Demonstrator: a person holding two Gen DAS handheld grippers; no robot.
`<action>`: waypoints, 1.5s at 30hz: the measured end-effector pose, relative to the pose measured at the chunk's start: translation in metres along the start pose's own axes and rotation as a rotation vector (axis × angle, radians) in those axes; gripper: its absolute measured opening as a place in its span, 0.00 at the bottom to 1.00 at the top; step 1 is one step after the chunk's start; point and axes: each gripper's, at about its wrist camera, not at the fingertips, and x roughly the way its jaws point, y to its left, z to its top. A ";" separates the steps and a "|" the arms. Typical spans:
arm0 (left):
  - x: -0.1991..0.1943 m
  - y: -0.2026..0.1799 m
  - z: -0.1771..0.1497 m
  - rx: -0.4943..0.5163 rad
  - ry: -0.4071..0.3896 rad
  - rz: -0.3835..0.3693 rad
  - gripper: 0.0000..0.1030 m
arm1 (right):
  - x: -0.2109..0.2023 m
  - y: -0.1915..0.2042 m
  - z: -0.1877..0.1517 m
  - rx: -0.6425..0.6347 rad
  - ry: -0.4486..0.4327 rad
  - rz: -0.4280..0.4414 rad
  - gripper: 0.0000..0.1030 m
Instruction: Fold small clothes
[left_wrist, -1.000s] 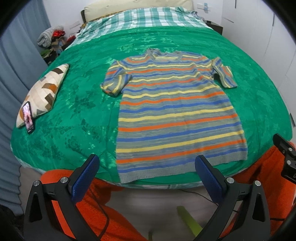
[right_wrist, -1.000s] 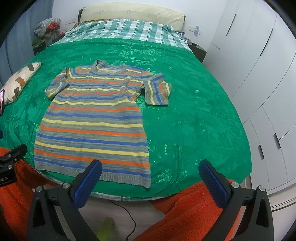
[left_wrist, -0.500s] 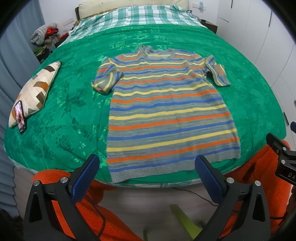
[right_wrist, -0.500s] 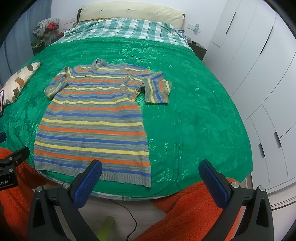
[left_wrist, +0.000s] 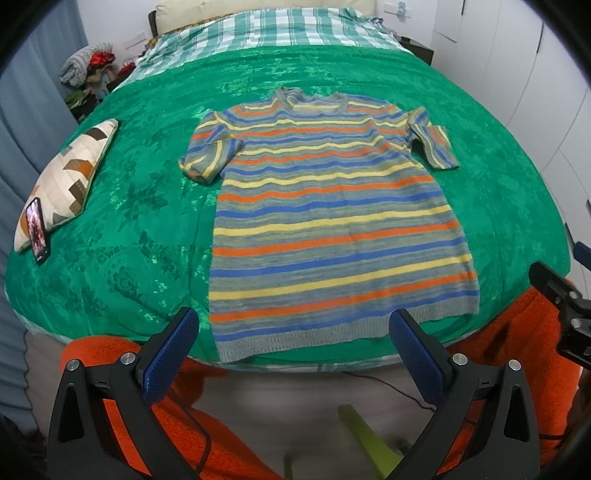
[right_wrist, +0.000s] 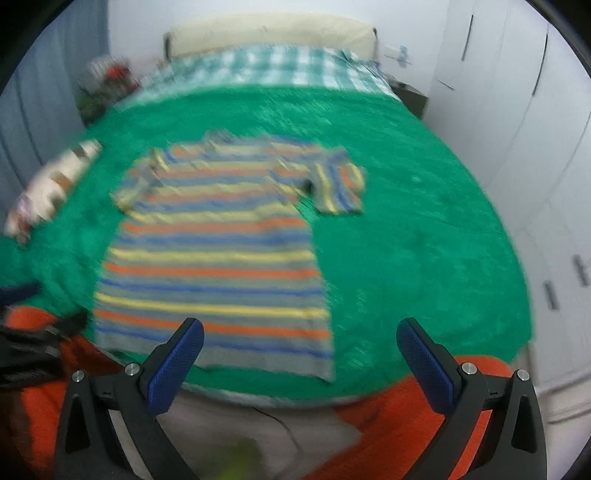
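A striped knit T-shirt (left_wrist: 328, 218) in orange, blue, yellow and grey lies flat, face up, on the green bedspread (left_wrist: 147, 221), collar far, hem near the bed's front edge. It also shows, blurred, in the right wrist view (right_wrist: 218, 254). My left gripper (left_wrist: 293, 334) is open and empty, hovering just before the hem. My right gripper (right_wrist: 301, 343) is open and empty, near the hem's right corner. The right gripper's body (left_wrist: 557, 295) shows at the right edge of the left wrist view.
A patterned cushion (left_wrist: 70, 177) with a phone (left_wrist: 36, 230) leaning on it lies at the bed's left edge. An orange fleece blanket (left_wrist: 517, 350) hangs below the front edge. White wardrobe doors (right_wrist: 535, 147) stand to the right. Clothes are piled (left_wrist: 88, 70) at the far left.
Both grippers have shifted relative to the bed; the shirt sits lower and nearer in the right wrist view, which is now motion-blurred. Both stay open. The shirt has not moved.
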 end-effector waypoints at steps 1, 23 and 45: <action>-0.001 0.000 0.000 -0.001 -0.002 -0.009 1.00 | -0.004 -0.006 0.004 0.023 -0.064 0.053 1.00; 0.016 0.026 -0.001 -0.087 0.067 0.033 1.00 | 0.278 -0.080 0.125 -0.129 0.077 0.131 0.14; 0.038 -0.001 0.007 -0.061 0.122 0.001 0.99 | 0.309 -0.330 0.121 0.694 0.134 0.305 0.60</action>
